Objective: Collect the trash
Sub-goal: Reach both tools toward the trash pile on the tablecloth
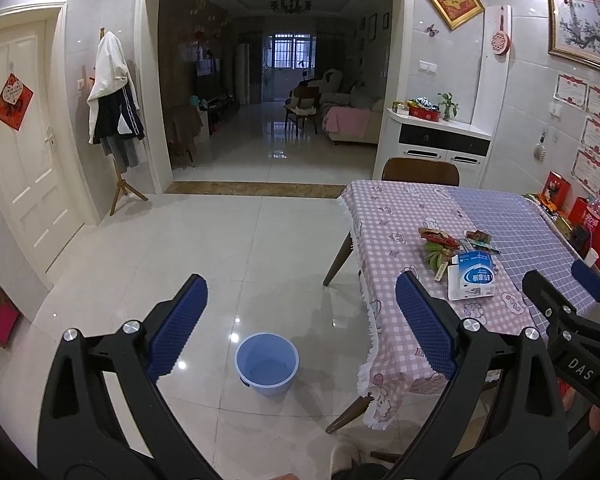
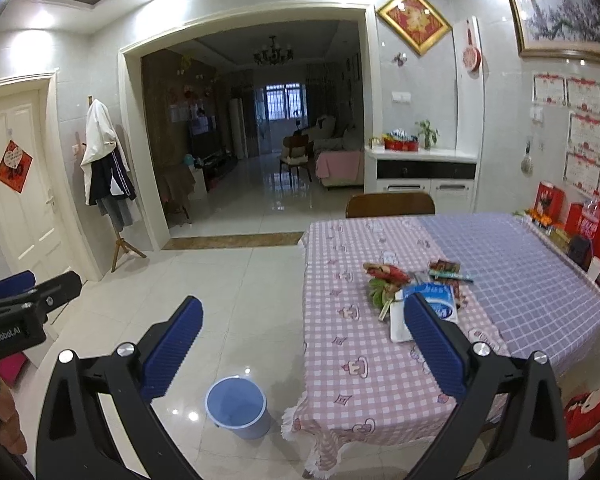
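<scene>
**Both grippers spread, trash still on the table**

Left wrist view: the left gripper [image 1: 300, 324] hangs above the tiled floor [image 1: 220, 240] with its blue pads wide apart and nothing between them. Below it, a blue bucket [image 1: 267, 363] stands on the floor just beside the table's [image 1: 400, 220] near corner. The trash [image 1: 460, 258] lies in a loose pile on the checked cloth: a white-and-blue box [image 1: 474, 276], a green wrapper [image 1: 434, 258] and a red one touching it. The right gripper [image 1: 564, 292] shows at the right edge, over the table, also spread.

Right wrist view: the right gripper [image 2: 304, 332] is spread and empty, its right pad in front of the box [image 2: 432, 304]. The pile [image 2: 412, 284] sits mid-table, well apart from the bucket [image 2: 238, 406] on the floor. The left gripper [image 2: 36, 284] shows at the left edge.
</scene>
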Action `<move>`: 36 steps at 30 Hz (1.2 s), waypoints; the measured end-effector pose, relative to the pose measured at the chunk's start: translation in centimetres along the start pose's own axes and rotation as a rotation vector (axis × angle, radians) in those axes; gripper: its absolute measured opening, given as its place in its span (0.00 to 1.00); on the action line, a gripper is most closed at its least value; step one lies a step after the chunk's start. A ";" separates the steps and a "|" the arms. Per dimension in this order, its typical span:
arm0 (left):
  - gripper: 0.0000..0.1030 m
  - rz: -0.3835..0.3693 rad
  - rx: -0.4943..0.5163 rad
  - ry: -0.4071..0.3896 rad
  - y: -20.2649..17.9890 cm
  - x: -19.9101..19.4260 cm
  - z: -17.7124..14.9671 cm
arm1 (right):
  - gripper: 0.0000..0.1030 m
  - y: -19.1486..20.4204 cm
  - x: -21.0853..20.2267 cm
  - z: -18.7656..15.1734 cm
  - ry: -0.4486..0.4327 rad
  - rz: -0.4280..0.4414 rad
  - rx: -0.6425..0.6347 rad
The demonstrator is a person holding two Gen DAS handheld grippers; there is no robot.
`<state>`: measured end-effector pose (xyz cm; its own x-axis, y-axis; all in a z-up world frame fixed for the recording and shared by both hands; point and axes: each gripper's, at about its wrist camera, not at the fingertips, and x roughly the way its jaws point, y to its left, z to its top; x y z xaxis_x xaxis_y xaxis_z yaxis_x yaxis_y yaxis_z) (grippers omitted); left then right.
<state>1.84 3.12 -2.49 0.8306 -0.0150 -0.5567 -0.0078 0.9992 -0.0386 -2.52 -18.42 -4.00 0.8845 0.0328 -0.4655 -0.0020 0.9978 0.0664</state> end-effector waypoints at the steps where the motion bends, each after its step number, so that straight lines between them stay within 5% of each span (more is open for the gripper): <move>1: 0.90 -0.001 -0.001 0.006 -0.1 0.3 0.0 | 0.96 -0.3 0.4 0.0 0.011 0.004 0.008; 17: 0.90 0.008 0.067 0.117 -5.2 9.8 2.4 | 0.96 -7.7 11.3 1.5 0.112 -0.017 0.111; 30: 0.90 -0.143 0.180 0.406 -22.2 29.2 5.4 | 0.96 -25.7 26.9 3.8 0.295 -0.147 0.208; 36: 0.90 -0.217 0.152 0.551 -28.8 37.5 5.3 | 0.96 -32.8 31.9 3.7 0.365 -0.212 0.243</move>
<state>36.15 -26.06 -17.89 0.3934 -0.1949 -0.8985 0.2424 0.9647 -0.1031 27.46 -50.27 -17.73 0.6317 -0.1087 -0.7676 0.3082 0.9437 0.1199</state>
